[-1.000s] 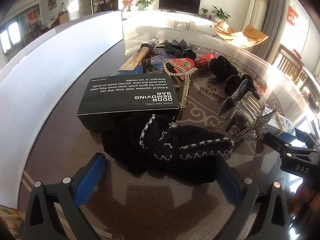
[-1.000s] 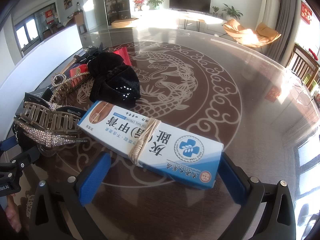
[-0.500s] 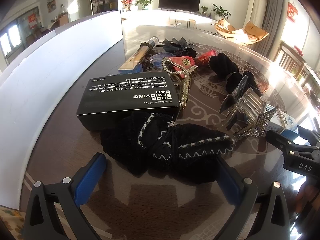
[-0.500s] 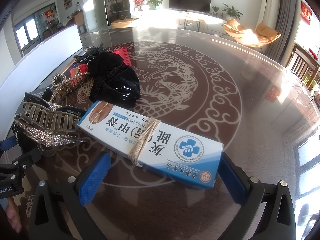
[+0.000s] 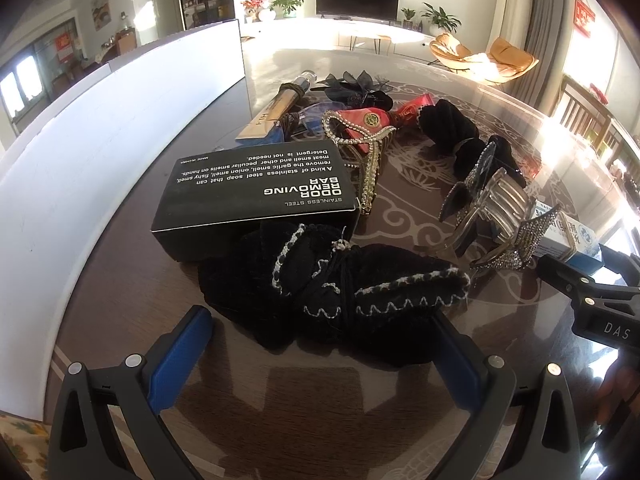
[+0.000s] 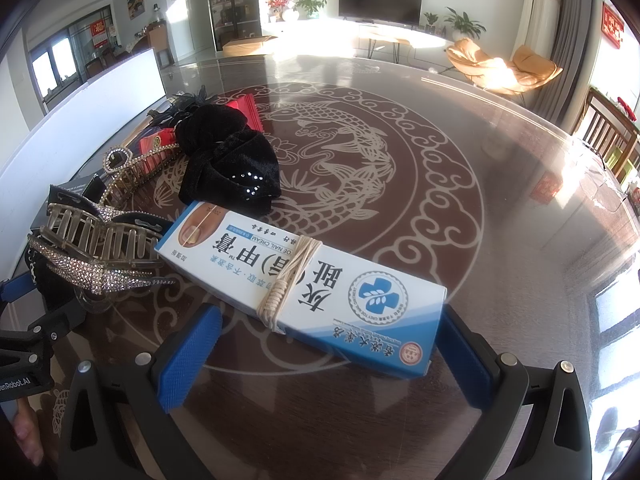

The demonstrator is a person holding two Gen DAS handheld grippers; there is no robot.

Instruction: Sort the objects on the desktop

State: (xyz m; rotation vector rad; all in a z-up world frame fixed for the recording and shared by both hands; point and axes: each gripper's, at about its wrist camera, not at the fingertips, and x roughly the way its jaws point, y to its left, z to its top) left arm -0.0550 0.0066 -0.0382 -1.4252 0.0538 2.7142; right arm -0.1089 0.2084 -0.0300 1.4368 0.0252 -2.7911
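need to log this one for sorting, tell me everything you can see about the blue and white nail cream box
The nail cream box is a long, flat carton that looks like cardboard, white on top with a blue lower band, Chinese lettering, a round blue cross logo, a toenail photo and a small red seal. Beige cord is wound around its middle. It lies flat and diagonal on the glass table, closed, between the open fingers of the right gripper, which is not gripping it. Its far end sits beside the rhinestone hair claw.
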